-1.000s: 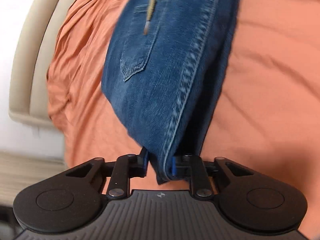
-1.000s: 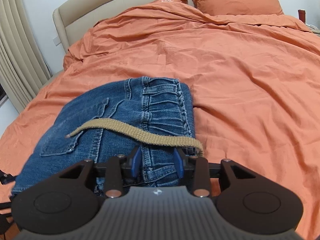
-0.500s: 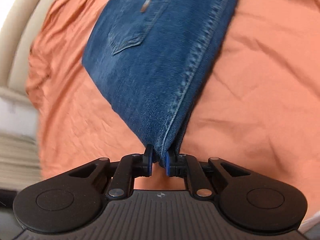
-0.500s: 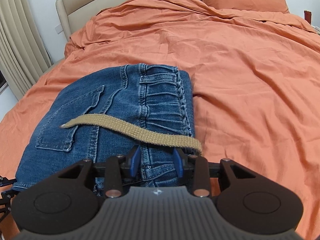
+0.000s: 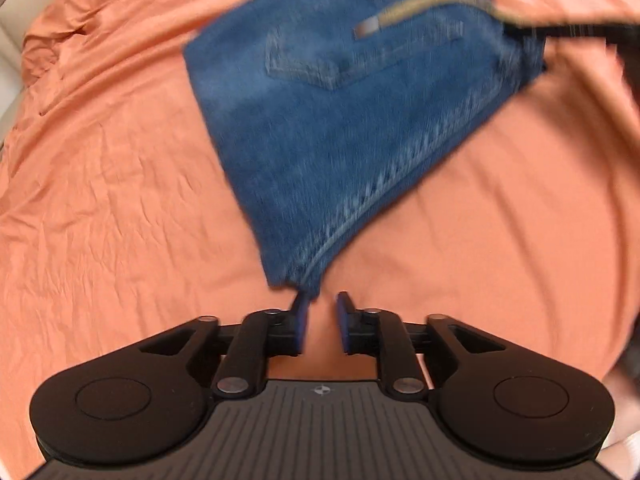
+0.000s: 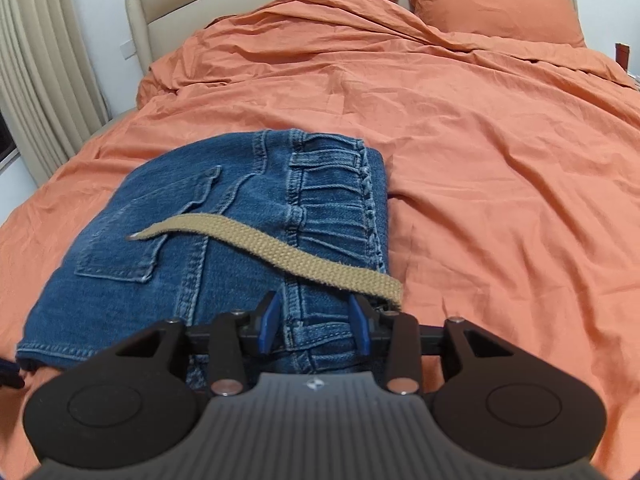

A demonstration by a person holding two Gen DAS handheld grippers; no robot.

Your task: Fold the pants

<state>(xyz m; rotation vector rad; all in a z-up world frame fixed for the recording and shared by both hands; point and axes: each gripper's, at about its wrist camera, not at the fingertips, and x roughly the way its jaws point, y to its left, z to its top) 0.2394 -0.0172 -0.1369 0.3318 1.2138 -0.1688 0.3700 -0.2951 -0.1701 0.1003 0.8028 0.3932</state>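
The folded blue jeans (image 6: pixel 224 216) lie on the orange bed cover, with a tan belt strap (image 6: pixel 280 248) across them. In the left wrist view the jeans (image 5: pixel 340 128) are blurred, and their near corner lies just beyond my left gripper (image 5: pixel 320 312), which is open and holds nothing. My right gripper (image 6: pixel 316 320) is around the waistband at the near edge of the jeans, with denim between its blue pads (image 6: pixel 269 320). The jaws stand a little apart on the thick fabric.
The orange bed cover (image 6: pixel 480 160) spreads wide to the right and beyond the jeans. An orange pillow (image 6: pixel 488 0) and a beige headboard (image 6: pixel 168 4) are at the far end. A beige curtain (image 6: pixel 36 80) hangs at the left.
My left gripper has opened and let go of the jeans' corner, which now lies on the bed. The right gripper has kept its hold on the waistband.
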